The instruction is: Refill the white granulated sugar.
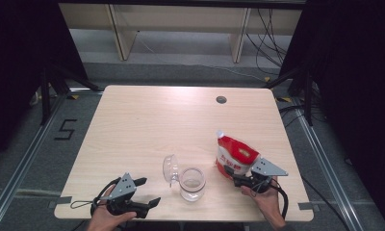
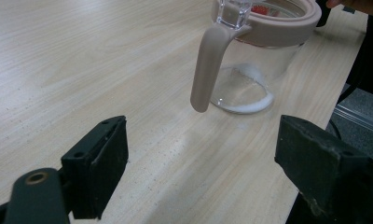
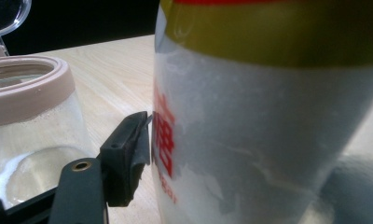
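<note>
High view showed the right gripper [image 1: 235, 177] closed on the lower end of a red and white pouch [image 1: 236, 155], which leaned on the worktop [image 1: 147, 125] near its front right corner. Just left of the pouch stood a clear glass jar [image 1: 192, 183] with a pink rim, its hinged lid [image 1: 170, 168] tipped open. Left gripper [image 1: 147, 191] rested near the front left edge, jaws spread wide and holding nothing, the jar's pink handle [image 2: 206, 70] hanging ahead of them.

Jar [image 1: 192, 183] betw. tongs; far table [image 1: 171, 115] free
</note>
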The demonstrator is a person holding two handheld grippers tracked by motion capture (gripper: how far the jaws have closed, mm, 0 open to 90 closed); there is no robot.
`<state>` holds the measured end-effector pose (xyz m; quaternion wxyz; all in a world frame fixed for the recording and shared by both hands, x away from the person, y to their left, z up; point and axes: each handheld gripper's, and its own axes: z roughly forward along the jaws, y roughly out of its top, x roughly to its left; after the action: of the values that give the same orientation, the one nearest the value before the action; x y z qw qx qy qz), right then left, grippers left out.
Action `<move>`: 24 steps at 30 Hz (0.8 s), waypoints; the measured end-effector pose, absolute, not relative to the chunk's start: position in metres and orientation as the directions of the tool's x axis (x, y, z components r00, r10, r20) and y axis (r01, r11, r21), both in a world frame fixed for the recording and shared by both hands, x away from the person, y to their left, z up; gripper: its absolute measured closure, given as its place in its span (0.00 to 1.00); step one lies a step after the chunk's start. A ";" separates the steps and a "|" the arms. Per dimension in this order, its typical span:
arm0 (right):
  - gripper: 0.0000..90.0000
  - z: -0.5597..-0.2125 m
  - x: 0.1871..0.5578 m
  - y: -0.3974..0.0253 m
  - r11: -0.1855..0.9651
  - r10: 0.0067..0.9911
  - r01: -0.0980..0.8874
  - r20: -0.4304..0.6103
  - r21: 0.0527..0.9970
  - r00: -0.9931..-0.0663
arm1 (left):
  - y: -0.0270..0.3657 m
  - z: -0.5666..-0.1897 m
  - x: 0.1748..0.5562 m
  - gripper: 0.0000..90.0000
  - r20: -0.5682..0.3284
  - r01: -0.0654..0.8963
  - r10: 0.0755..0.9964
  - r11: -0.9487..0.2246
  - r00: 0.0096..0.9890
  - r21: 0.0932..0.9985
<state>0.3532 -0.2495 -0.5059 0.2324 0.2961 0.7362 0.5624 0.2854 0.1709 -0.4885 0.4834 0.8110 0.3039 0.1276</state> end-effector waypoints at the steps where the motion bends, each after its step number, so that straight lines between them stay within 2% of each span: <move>1: 0.38 -0.506 0.354 -0.249 0.191 0.697 0.173 -0.010 0.966 -0.717 | 0.171 -0.489 0.285 0.19 -0.085 0.368 0.615 -0.349 0.784 0.862; 2: 0.39 -0.507 0.354 -0.249 0.178 0.690 0.168 -0.002 0.970 -0.724 | 0.172 -0.488 0.286 0.19 -0.071 0.364 0.614 -0.367 0.786 0.856; 3: 0.39 -0.507 0.355 -0.249 0.183 0.690 0.163 -0.009 0.969 -0.724 | 0.169 -0.489 0.284 0.19 -0.112 0.389 0.627 -0.324 0.771 0.863; 6: 0.39 -0.509 0.357 -0.249 0.180 0.711 0.139 -0.031 0.974 -0.703 | 0.170 -0.489 0.284 0.19 -0.100 0.385 0.628 -0.337 0.772 0.859; 7: 0.40 -0.508 0.356 -0.249 0.185 0.701 0.180 -0.002 0.966 -0.713 | 0.170 -0.489 0.284 0.19 -0.097 0.384 0.628 -0.340 0.772 0.858; 11: 0.41 -0.510 0.359 -0.248 0.170 0.707 0.133 -0.027 0.976 -0.706 | 0.169 -0.490 0.284 0.19 -0.113 0.390 0.627 -0.323 0.770 0.862; 14: 0.41 -0.510 0.360 -0.248 0.168 0.686 0.136 -0.017 0.977 -0.727 | 0.169 -0.489 0.284 0.19 -0.112 0.389 0.627 -0.325 0.771 0.862; 15: 0.41 -0.510 0.360 -0.249 0.176 0.704 0.114 -0.044 0.978 -0.709 | 0.169 -0.489 0.284 0.19 -0.112 0.388 0.627 -0.324 0.771 0.863; 19: 0.40 -0.510 0.357 -0.247 0.154 0.702 0.185 0.024 0.971 -0.711 | 0.169 -0.489 0.284 0.19 -0.115 0.392 0.628 -0.322 0.770 0.862; 21: 0.40 -0.511 0.361 -0.248 0.186 0.695 0.145 -0.026 0.972 -0.718 | 0.169 -0.490 0.284 0.19 -0.110 0.387 0.626 -0.326 0.772 0.863; 22: 0.39 -0.512 0.363 -0.249 0.180 0.662 0.139 -0.016 0.974 -0.749 | 0.170 -0.489 0.284 0.19 -0.103 0.385 0.624 -0.337 0.775 0.859; 24: 0.39 -0.512 0.361 -0.248 0.182 0.698 0.172 -0.004 0.968 -0.716 | 0.170 -0.489 0.284 0.19 -0.106 0.387 0.625 -0.334 0.773 0.859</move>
<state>0.3614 -0.2482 -0.5119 0.2320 0.2968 0.7329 0.5665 0.2842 0.1696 -0.4894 0.4845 0.8074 0.3135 0.1227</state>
